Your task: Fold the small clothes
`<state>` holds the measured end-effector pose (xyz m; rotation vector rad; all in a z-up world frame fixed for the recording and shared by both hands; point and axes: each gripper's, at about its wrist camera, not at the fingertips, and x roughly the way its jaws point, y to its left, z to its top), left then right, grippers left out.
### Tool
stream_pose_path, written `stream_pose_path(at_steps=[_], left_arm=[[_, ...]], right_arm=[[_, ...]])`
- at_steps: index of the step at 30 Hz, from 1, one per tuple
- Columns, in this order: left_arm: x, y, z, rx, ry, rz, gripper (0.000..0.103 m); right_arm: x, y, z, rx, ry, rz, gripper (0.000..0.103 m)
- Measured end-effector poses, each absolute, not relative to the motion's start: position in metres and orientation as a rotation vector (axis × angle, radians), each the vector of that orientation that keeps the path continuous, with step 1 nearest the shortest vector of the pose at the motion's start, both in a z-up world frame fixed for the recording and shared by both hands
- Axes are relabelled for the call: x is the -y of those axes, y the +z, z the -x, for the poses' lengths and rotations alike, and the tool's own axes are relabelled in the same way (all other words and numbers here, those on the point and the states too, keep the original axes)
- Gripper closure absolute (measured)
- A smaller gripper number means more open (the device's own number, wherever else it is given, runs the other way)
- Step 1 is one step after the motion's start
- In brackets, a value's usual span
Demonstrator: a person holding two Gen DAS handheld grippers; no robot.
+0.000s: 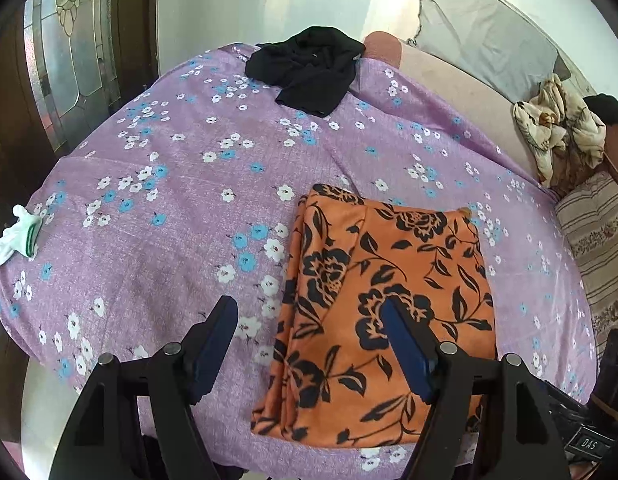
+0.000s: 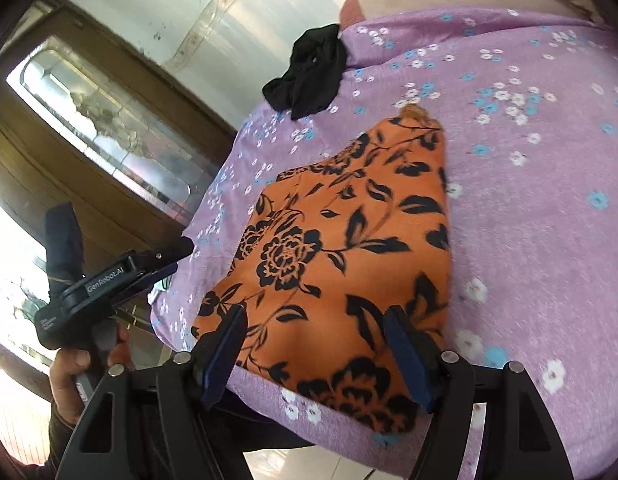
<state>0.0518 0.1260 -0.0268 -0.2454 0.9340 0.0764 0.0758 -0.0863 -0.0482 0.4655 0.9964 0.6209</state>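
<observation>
The folded orange floral garment (image 1: 385, 308) lies flat on the purple flowered sheet (image 1: 169, 208), near its front edge. The left gripper (image 1: 309, 312) hangs above the garment's left edge, jaws wide and empty. The right gripper (image 2: 315, 320) hangs over its near end, jaws likewise wide, gripping nothing.
</observation>
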Motion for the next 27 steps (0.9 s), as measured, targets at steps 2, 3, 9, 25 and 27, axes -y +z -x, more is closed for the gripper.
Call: stream_pose_path(at_steps=[2,3,9,25,27], left_arm=[[-0.121,-0.028,-0.051,-0.935,0.076,0.232,0.028],[-0.119,-0.029,-0.051,-0.936,0.080,0.224,0.028],[-0.128,-0.036,-0.051,-0.943,0.062,0.258,0.028],[-0.161,-0.096,-0.112,-1.113,-0.204,0.478,0.028],[-0.160,-0.110,-0.121,-1.155,-0.216,0.502,0.029]], right_arm=[[0.098,-0.052,-0.071,-0.997,0.598,-0.484,0.029],[0.104,-0.055,-0.069,-1.000,0.588,-0.497,0.029],[0.133,-0.065,-0.068,-1.012,0.541,-0.573,0.029],[0.106,-0.082,-0.167,-1.134,0.568,-0.607,0.029],[0.096,-0.094,-0.178,-1.174,0.585,-0.619,0.028]])
